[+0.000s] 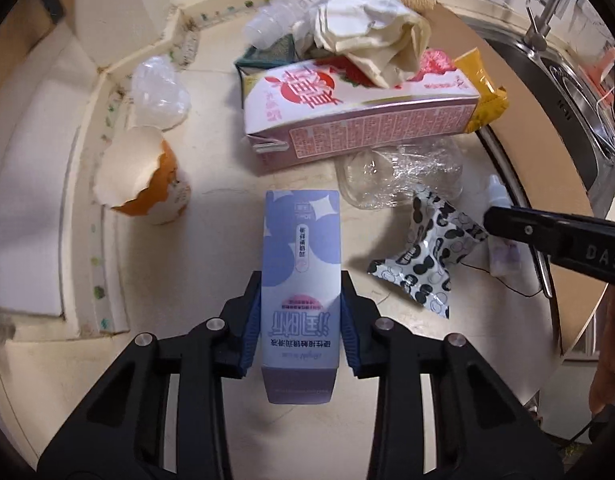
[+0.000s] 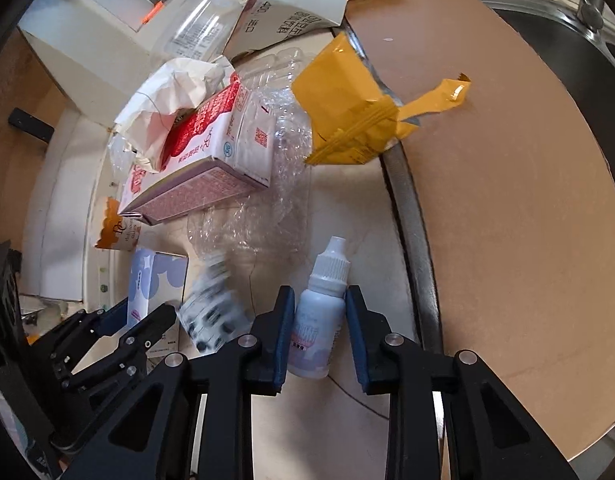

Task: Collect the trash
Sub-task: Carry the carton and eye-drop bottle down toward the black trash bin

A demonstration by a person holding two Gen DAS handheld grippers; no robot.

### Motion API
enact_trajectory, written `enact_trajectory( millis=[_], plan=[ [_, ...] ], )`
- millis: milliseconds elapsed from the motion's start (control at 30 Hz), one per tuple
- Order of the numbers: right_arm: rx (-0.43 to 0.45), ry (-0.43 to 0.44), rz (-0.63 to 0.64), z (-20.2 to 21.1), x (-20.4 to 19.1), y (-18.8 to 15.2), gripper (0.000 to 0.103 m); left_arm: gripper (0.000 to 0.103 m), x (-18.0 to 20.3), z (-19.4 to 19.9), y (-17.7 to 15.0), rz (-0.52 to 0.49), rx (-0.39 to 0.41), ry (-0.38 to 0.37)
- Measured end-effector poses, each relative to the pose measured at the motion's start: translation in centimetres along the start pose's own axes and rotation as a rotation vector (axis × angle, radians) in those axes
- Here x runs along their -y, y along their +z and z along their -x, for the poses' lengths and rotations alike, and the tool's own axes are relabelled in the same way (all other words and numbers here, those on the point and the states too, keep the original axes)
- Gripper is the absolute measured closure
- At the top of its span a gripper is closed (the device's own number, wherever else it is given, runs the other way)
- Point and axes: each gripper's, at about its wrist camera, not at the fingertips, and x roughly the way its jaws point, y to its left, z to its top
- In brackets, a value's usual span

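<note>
left gripper [image 1: 301, 304] clamped on the lavender box [image 1: 301, 256], which projects forward between its fingers; right gripper [image 2: 319, 336] brackets the white dropper bottle [image 2: 321, 316], pad contact cannot be confirmed

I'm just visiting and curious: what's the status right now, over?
Left gripper shut on blue box. Right gripper straddles dropper bottle, jaws not yet touching. Wrapper and milk carton left on the counter, over.
</note>
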Motion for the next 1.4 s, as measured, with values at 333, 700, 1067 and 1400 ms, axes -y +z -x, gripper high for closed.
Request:
enact_trajectory(
  millis=[333, 700, 1067, 1400],
  plan=[
    [0.031, 0.125, 0.014, 7.9, 1.3, -4.3, 0.078, 0.072, 3.8, 8.5, -5.6, 0.060, 0.125, 0.070],
    [0.024, 0.256, 0.181, 16.8, 2.8, -14.6, 0.078, 0.072, 10.8, 16.9, -13.1, 0.211, 0.196, 0.042],
    [0.024, 0.254, 0.351, 21.4, 8.9, -23.0, 0.078, 0.072, 19.2, 19.4, -21.2, 0.241, 0.227, 0.008],
    [-0.006, 0.291, 0.384, 19.1, 14.8, -27.7, 0.078, 0.072, 24.8, 15.5, -26.4, 0.186, 0.190, 0.043]
  ],
)
